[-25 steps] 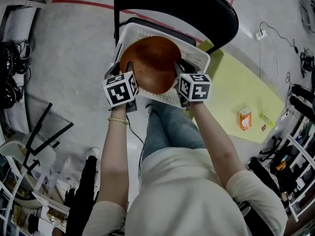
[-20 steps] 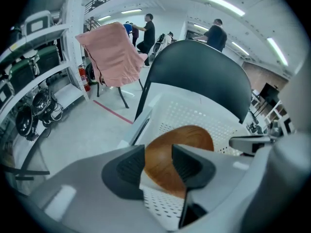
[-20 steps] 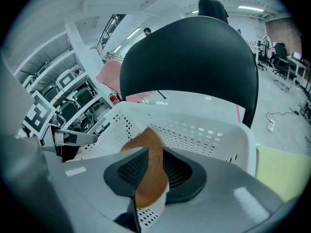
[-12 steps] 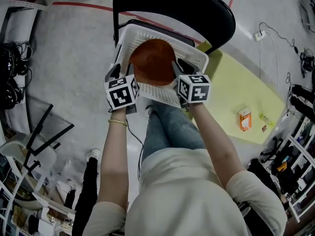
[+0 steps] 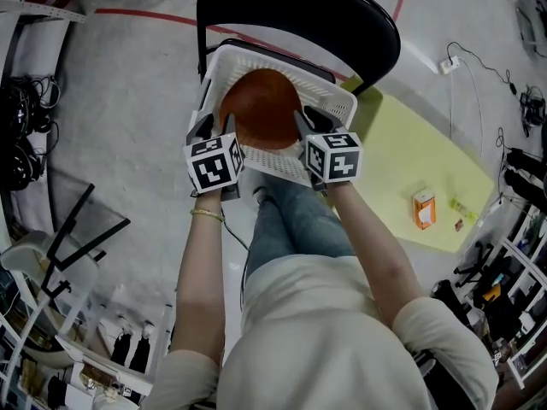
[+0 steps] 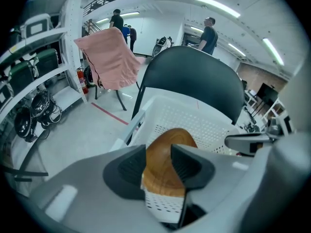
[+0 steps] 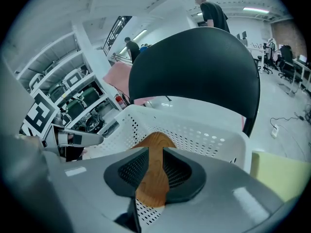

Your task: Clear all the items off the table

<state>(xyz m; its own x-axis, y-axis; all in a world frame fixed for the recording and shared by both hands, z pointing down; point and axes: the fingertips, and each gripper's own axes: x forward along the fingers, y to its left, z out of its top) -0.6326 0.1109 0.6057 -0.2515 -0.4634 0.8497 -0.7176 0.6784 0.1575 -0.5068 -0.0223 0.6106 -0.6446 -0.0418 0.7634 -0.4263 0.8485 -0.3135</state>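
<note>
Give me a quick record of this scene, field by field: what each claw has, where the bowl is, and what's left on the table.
Left claw: shut on the wooden bowl, at its left edge
Right claw: shut on the bowl's right edge
Bowl position: within the white basket; whether it rests on the bottom cannot be told
Basket: on the seat of a black chair
Yellow table: an orange carton remains, with small items beside it, too small to name

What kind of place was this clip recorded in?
Probably a lab or workshop: white metal shelving racks loaded with gear, bundled black cables, a grey concrete floor marked with red tape.
</note>
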